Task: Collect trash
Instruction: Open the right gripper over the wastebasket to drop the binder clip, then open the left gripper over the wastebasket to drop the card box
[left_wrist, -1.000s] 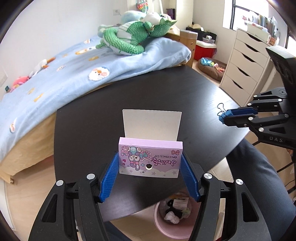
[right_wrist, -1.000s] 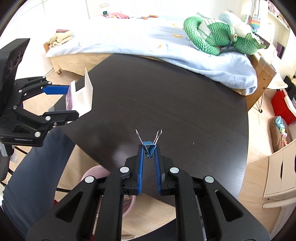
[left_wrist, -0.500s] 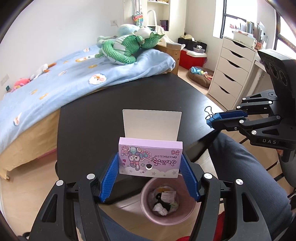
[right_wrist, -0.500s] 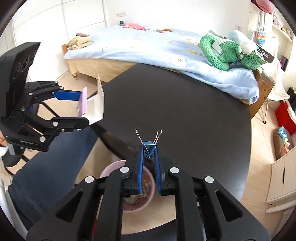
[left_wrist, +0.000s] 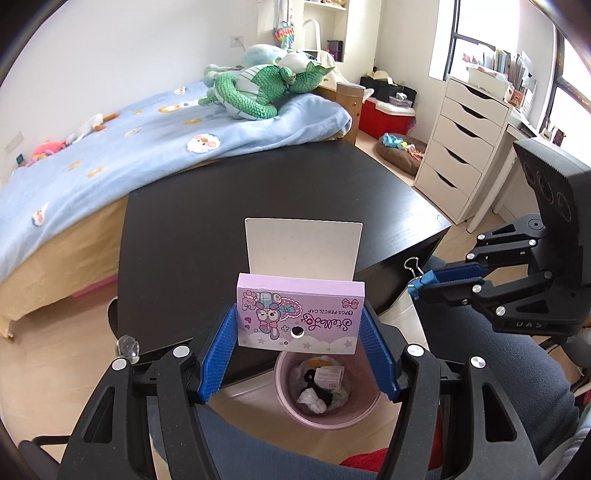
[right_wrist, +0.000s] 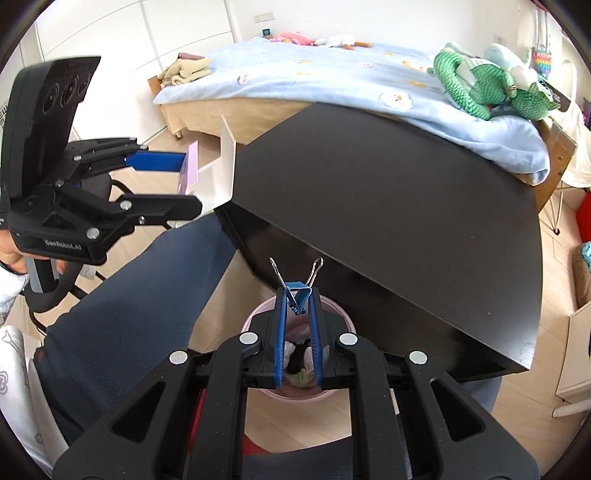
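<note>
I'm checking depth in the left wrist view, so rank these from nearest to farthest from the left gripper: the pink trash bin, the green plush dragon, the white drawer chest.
1. Pink trash bin: just below the left gripper.
2. White drawer chest: right, past the black table.
3. Green plush dragon: far back on the bed.

box (left_wrist: 299, 317): lilac, cartoon print | clip (right_wrist: 298, 293): blue | bin (left_wrist: 325, 417): pink
</note>
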